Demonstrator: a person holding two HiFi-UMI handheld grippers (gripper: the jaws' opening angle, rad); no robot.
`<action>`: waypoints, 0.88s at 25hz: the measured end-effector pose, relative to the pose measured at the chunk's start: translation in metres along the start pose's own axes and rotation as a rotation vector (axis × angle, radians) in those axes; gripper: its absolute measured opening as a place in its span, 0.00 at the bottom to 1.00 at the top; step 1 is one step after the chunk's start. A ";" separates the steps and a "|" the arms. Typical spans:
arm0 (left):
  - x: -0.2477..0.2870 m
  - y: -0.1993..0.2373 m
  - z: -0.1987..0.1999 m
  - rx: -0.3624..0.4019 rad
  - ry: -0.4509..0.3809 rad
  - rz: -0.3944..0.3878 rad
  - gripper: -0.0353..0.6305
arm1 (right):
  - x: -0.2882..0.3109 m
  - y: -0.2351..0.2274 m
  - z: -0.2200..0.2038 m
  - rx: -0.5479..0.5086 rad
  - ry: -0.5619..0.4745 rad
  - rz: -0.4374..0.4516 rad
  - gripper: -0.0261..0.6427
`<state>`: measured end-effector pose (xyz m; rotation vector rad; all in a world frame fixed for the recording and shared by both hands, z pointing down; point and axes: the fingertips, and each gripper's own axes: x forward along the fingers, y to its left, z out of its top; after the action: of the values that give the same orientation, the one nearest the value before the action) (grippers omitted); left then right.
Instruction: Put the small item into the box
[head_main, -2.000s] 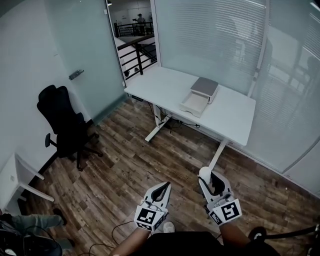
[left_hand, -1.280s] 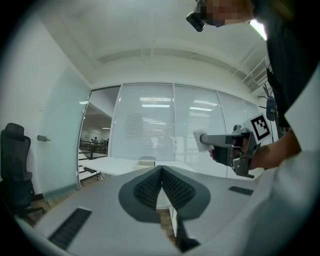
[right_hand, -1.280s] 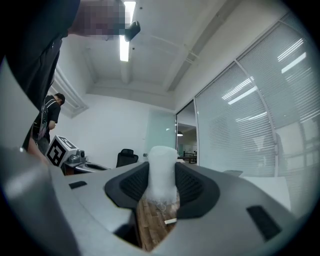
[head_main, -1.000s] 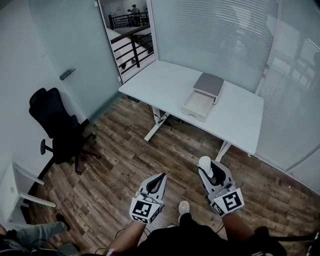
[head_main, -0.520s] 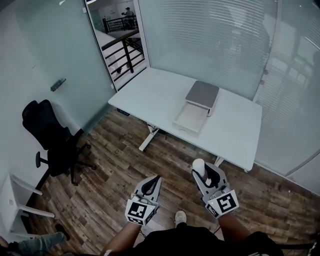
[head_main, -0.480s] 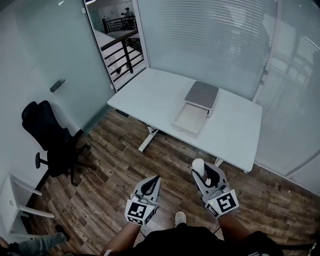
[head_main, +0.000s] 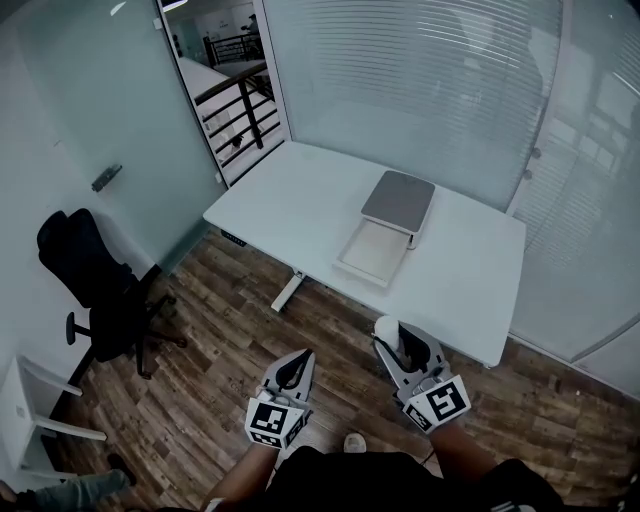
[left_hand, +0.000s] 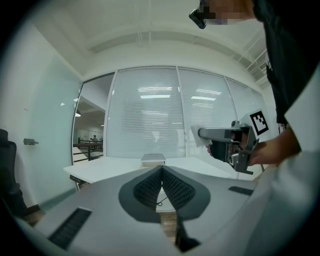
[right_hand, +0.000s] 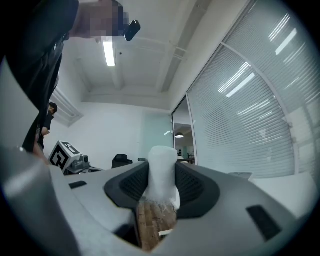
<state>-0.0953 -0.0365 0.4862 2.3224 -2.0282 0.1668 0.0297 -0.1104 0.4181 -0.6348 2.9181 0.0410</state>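
Two hand-held grippers appear nearest the viewer, one in each of the person's hands, each carrying one marker cube. The left hand-held gripper (head_main: 296, 362) has its jaws brought together at the tips, with nothing between them. The right hand-held gripper (head_main: 393, 340) is closed on one small item (right_hand: 162, 167), a white, soft-looking piece that stands upright between the ribbed pads and rises above them. The small item is thus in the right gripper, above the wooden floor (head_main: 210, 330) and just short of the near edge of the desk. To the left, on the floor, stands one black office chair (head_main: 95, 290). Beyond the grippers is one white desk (head_main: 290, 190). It carries one box (head_main: 398, 200), well apart from the small item. The box has a grey top, and a pale open tray (head_main: 372, 252) projects from it toward the viewer. Behind the desk runs a glass wall with horizontal blinds (head_main: 420, 90).
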 end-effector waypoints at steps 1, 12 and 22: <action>0.004 0.001 0.000 0.001 0.000 0.001 0.07 | 0.001 -0.004 0.000 -0.001 -0.002 -0.003 0.29; 0.058 0.055 0.004 -0.033 -0.016 -0.036 0.07 | 0.063 -0.035 -0.008 -0.043 0.002 -0.046 0.29; 0.138 0.123 0.013 -0.038 -0.026 -0.144 0.07 | 0.135 -0.083 -0.015 -0.033 -0.014 -0.172 0.29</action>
<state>-0.1986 -0.1902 0.4855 2.4477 -1.8482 0.0907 -0.0588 -0.2425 0.4122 -0.8847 2.8428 0.0735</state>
